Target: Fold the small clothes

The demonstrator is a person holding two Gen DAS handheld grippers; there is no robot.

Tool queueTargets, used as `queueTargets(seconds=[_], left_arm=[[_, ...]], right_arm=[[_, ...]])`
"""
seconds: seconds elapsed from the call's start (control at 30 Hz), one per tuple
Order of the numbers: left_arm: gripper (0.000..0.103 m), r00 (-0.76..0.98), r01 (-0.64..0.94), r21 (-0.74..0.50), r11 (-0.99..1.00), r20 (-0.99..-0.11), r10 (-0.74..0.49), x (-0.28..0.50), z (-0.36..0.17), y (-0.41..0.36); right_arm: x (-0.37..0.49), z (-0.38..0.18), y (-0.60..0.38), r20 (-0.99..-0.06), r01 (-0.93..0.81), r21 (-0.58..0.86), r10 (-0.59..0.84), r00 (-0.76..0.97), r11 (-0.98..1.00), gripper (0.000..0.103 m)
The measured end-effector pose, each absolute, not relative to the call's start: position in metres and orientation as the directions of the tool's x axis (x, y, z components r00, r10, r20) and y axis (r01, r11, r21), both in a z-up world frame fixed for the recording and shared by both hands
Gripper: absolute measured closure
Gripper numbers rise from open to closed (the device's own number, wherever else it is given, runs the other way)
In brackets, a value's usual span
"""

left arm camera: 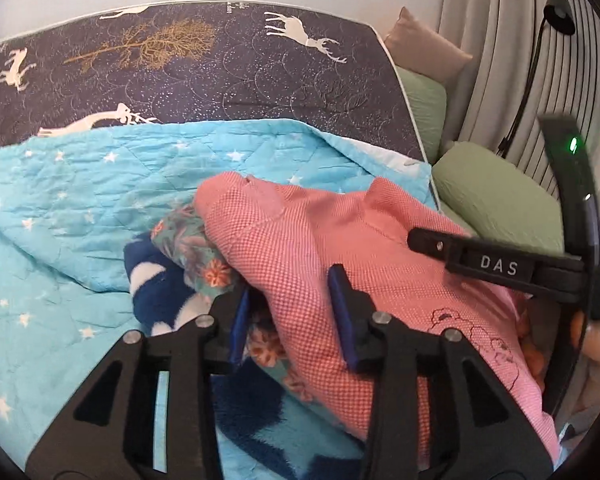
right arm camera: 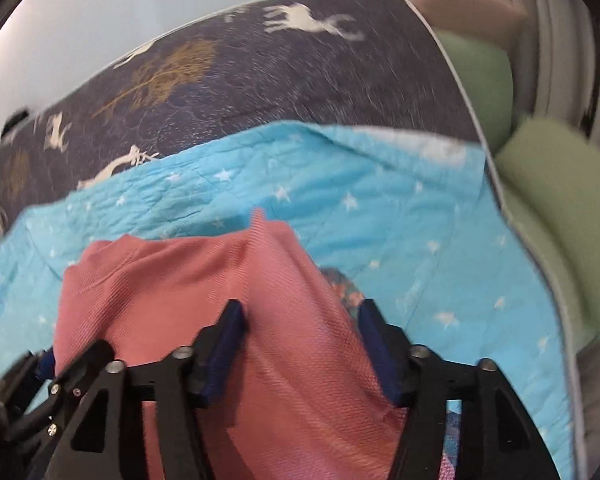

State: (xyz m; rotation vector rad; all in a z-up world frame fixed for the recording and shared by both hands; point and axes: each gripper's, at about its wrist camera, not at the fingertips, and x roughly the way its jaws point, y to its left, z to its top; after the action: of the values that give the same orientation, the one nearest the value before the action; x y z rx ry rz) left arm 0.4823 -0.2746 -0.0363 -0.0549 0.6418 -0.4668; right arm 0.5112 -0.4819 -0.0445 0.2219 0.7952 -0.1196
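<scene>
A pink checked garment lies bunched on the bed, with a flower outline stitched near its lower right. My left gripper stands open over its left fold; the cloth sits loosely between the blue pads. A black bar lettered DAS, part of the right gripper, reaches over the garment from the right. In the right wrist view the same pink garment runs up between the wide-apart fingers of my right gripper, which is open. A floral garment and a navy-and-white fleece piece lie partly under the pink one.
A light blue star-print quilt covers the near half of the bed, over a dark deer-print bedspread. Green pillows and a beige cushion lie along the right side by grey curtains. A hand shows at the right edge.
</scene>
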Motion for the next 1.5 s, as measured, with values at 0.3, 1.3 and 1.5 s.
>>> queueTargets(seconds=[0.3,1.3,1.5], left_arm=[[0.054,0.719,0.382,-0.171,0.908,-0.562,-0.408,0.498,-0.042,-0.278],[0.002,0.831,0.49,0.061,0.87,-0.335,-0.444,0.045,0.115,-0.131],[0.001,0.847,0.429,0.056,0.902,-0.371,-0.38,0.021,0.104,-0.111]], right_arm=[[0.491,-0.049,-0.504,-0.695,0.267,0.254,-0.016,0.719,0.93,0.027],[-0.022,0.122,-0.311,-0.388,0.205,0.117,-0.145,0.91,0.972,0.019],[-0.056,0.122,-0.298,-0.394,0.221,0.117,-0.159,0.905,0.968,0.018]])
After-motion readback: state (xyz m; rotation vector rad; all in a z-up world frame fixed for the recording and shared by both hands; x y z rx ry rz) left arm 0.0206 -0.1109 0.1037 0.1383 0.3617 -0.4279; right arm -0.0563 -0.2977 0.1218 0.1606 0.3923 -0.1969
